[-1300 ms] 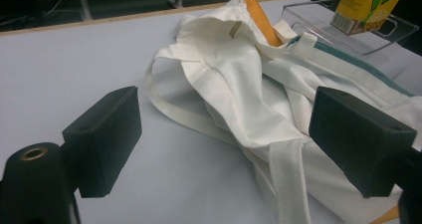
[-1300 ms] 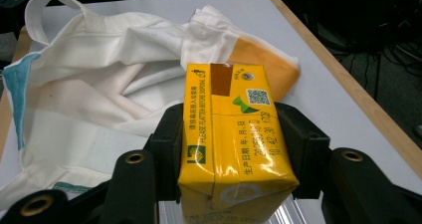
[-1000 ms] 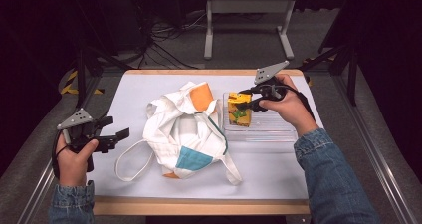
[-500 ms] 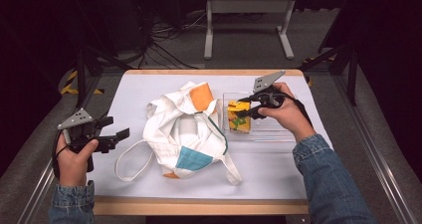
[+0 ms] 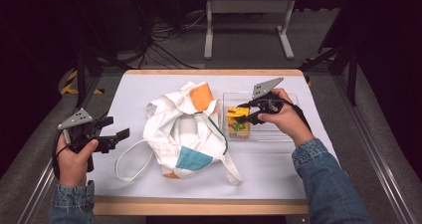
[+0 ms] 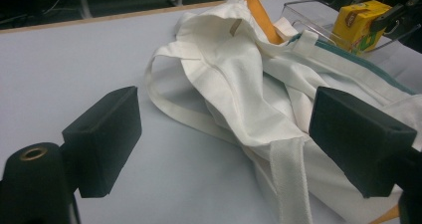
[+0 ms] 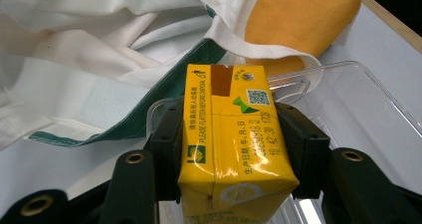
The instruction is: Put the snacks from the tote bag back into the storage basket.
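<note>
The right gripper was clamped on a small yellow drink carton; in the right gripper view both black pads pressed flat against the carton's broad sides, a hold that kept it from twisting. In the high view the carton stood upright at the left end of a clear plastic rectangular tray, just beside the rim nearest the bag. Whether its base touched the tray floor could not be told.

A crumpled white cloth tote bag with orange and teal patches lay in the middle of the white-topped table, touching the tray's left wall, its loop handles spread toward the person's side.

The left gripper was held at the table's left edge, well apart from the bag. In the left gripper view its jaws stood wide with nothing between them, aimed at the bag.

Judgement: the carton was either being set into the tray or lifted out of it; the left gripper appeared stationed ready to handle the bag.
</note>
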`<action>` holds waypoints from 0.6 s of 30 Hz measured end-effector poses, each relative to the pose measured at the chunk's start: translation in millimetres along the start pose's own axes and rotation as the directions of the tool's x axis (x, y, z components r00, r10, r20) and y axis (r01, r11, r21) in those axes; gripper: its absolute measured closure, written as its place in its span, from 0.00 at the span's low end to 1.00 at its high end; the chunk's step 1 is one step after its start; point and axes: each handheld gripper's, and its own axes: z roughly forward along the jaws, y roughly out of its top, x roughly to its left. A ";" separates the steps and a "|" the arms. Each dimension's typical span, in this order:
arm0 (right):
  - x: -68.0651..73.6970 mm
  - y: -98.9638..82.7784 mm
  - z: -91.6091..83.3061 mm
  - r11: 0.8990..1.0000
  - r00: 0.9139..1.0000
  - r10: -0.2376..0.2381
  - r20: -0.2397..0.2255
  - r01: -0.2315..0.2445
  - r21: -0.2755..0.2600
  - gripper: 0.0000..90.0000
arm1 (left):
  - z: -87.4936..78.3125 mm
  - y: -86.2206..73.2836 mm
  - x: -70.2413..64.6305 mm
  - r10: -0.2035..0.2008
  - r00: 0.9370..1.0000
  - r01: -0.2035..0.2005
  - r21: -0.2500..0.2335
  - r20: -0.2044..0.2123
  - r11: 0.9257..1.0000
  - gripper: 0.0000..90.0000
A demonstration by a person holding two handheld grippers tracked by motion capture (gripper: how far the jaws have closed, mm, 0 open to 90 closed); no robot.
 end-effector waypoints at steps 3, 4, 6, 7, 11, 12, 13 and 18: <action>1.2 -0.5 0.0 1.000 1.000 -0.013 -0.008 0.013 0.000 0.56 | 0.2 -0.1 -0.2 -0.002 1.000 0.002 -0.001 0.001 1.000 0.16; 1.3 -0.8 0.0 1.000 1.000 -0.020 -0.011 0.020 -0.001 0.56 | 0.1 0.0 0.0 0.000 1.000 0.000 0.001 0.000 1.000 0.16; 1.6 -1.6 0.1 1.000 0.999 -0.028 -0.021 0.028 -0.002 0.56 | 0.1 0.0 0.0 0.001 1.000 -0.001 0.002 0.000 1.000 0.16; 1.6 -1.9 0.1 1.000 0.999 -0.029 -0.023 0.029 -0.002 0.56 | 0.3 0.0 0.0 0.001 1.000 -0.001 0.002 0.001 1.000 0.16; 1.5 -3.6 -0.8 0.999 0.999 -0.039 -0.035 0.039 0.000 0.56 | 1.0 -0.1 -0.5 -0.004 1.000 0.004 0.002 0.005 1.000 0.16; 1.7 -4.1 -1.2 0.999 0.999 -0.036 -0.036 0.036 0.003 0.56 | 1.3 -0.1 -0.5 -0.003 1.000 0.003 0.001 0.005 1.000 0.16; 1.6 -4.9 -1.9 0.999 0.999 -0.038 -0.039 0.038 0.004 0.56 | 1.4 -0.1 -0.6 -0.003 1.000 0.003 0.002 0.005 1.000 0.16; 1.8 -7.9 -4.4 0.999 0.998 -0.040 -0.043 0.040 0.015 0.56 | 1.9 0.0 -0.9 -0.005 1.000 0.005 0.006 0.005 1.000 0.16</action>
